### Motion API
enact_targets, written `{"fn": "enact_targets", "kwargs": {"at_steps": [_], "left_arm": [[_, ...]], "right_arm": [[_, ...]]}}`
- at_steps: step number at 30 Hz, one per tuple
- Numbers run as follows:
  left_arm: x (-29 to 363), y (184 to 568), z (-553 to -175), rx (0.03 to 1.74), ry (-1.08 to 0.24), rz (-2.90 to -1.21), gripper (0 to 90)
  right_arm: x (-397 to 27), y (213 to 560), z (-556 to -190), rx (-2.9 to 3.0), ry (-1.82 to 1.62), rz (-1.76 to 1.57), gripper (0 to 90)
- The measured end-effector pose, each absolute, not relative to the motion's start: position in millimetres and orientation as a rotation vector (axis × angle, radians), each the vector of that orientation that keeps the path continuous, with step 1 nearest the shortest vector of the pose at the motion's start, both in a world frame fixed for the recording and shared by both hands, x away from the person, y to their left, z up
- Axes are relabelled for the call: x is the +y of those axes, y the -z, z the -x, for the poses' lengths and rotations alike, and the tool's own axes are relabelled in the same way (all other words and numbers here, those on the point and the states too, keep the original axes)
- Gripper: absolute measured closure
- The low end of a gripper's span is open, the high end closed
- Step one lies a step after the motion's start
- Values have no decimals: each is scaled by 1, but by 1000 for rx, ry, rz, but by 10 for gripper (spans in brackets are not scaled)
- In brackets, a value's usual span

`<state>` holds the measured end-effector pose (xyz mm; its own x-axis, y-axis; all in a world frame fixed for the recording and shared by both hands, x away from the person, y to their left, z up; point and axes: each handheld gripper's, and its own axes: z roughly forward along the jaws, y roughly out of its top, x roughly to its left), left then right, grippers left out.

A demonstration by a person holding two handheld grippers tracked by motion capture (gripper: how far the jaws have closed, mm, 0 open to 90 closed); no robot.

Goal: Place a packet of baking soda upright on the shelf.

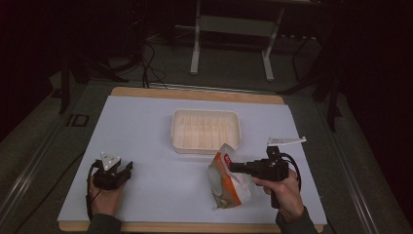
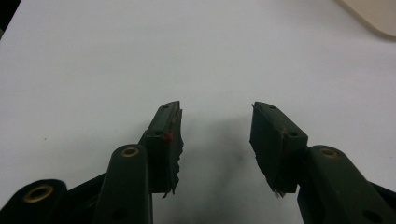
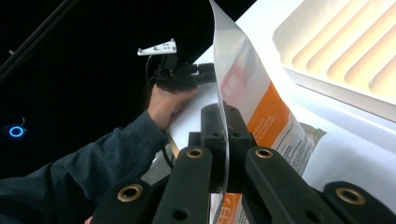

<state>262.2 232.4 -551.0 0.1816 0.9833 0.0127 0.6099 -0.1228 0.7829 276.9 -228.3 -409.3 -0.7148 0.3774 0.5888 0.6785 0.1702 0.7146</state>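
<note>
Surface: white sheet (image 1: 146,146) laid over a wooden table (image 1: 195,93), set in a dark room; a metal stand (image 1: 233,29) is seen on the floor beyond.
Tray: cream plastic tray (image 1: 206,129) with a ribbed floor is placed at the sheet's middle, far side; nothing is seen inside it.
Bag: white and orange bag (image 1: 228,178) is found just in front of the tray's near right corner, stood up on the sheet.
Right gripper (image 1: 233,167): held level, pointing left; its jaws are closed flat on the bag's thin top edge.
Right gripper view: the bag (image 3: 252,98) is shown pinched between the jaws, a detail hidden in the high view; the ribbed tray (image 3: 345,51) is seen at upper right.
Left gripper (image 1: 124,168): rested near the front left of the sheet, well apart from the bag.
Left gripper view: jaws are shown parted wide with bare white sheet (image 2: 196,60) between them; nothing is held.
</note>
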Motion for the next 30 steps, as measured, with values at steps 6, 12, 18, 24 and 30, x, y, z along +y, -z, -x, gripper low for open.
{"fn": "enact_targets", "kwargs": {"at_steps": [6, 12, 18, 24, 30], "left_arm": [[232, 551, -262, 1497, -738, -1815, 531], [232, 551, -262, 1497, -737, -1813, 531], [232, 551, -262, 1499, -735, -1810, 530], [232, 551, -262, 1497, -736, -1811, 530], [232, 551, -262, 1496, -736, -1811, 530]], "right_arm": [[-227, 406, -279, -2167, 1581, 1017, 900], [-224, 402, -283, -2168, 1602, 1025, 900], [-222, 398, -286, -2175, 1608, 1030, 900], [-221, 394, -288, -2174, 1620, 1033, 900], [-219, 390, -291, -2180, 1626, 1034, 900]]}}
